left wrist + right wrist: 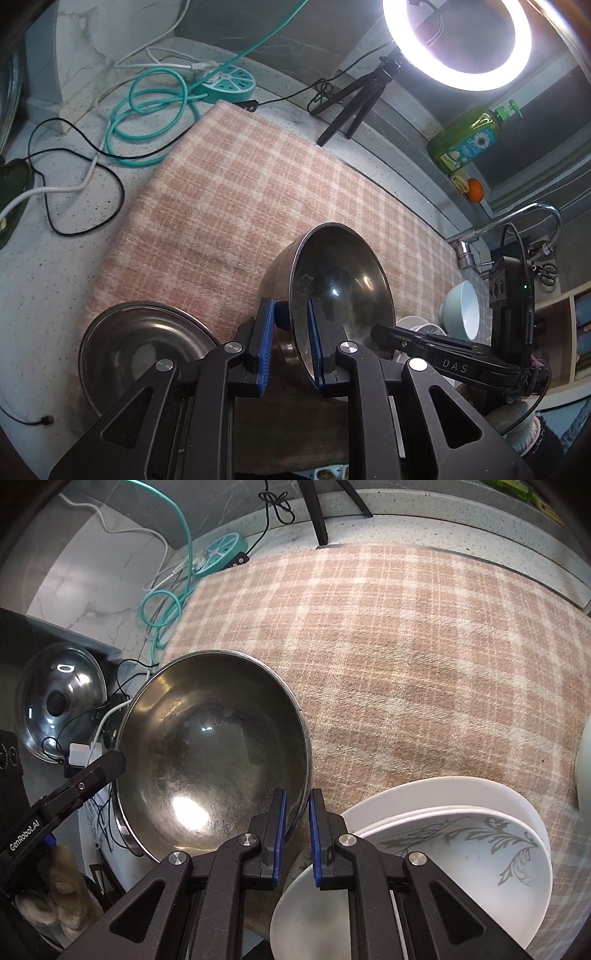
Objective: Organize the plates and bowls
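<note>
Both grippers hold one large steel bowl (340, 280) above the pink checked cloth (229, 192). My left gripper (291, 306) is shut on the bowl's near rim, one blue pad inside and one outside. The right gripper (297, 801) is shut on the opposite rim of the same steel bowl (214, 753). A second, shallower steel bowl (140, 350) rests on the cloth at lower left. A stack of white plates (443, 849), the top one with a grey leaf pattern, lies at lower right. A pale blue bowl (461, 306) stands past the plates.
A lit ring light (458, 40) on a small tripod (347, 99) stands at the back. A teal power strip (229, 83) and loose cables (74, 177) lie on the counter. A green soap bottle (469, 136), an orange (475, 190) and a faucet (517, 221) are at right. A pot lid (59, 698) leans at left.
</note>
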{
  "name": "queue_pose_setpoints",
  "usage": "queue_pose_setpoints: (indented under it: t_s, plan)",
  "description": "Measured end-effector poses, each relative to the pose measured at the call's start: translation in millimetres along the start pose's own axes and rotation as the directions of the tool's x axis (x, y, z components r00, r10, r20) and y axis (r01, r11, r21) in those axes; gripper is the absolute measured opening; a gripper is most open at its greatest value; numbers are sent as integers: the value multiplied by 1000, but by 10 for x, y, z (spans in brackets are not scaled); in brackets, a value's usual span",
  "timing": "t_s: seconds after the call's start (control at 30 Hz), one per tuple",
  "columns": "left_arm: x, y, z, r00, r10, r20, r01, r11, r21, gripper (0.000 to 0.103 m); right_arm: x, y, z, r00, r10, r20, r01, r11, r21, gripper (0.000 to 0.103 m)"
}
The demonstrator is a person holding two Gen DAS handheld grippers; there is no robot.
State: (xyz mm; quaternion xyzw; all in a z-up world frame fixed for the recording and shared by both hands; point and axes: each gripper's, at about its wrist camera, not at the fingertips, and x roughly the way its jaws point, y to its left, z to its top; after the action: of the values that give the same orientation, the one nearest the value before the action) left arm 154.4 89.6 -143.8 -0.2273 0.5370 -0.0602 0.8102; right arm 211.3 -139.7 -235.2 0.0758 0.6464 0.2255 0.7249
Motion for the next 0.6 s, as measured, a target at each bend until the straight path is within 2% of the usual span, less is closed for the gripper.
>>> queue_pose_setpoints:
  t_s: [0.4,0.6]
  plan:
    - [91,132,-87,998,31,-46,-31,1000,-3,16,-75,63,16,1000,5,19,-5,1000,-23,11]
    - [91,182,-105,998,23,-52,-24,999,-22,16,-65,99,16,1000,5,18,-5,999,-34,11]
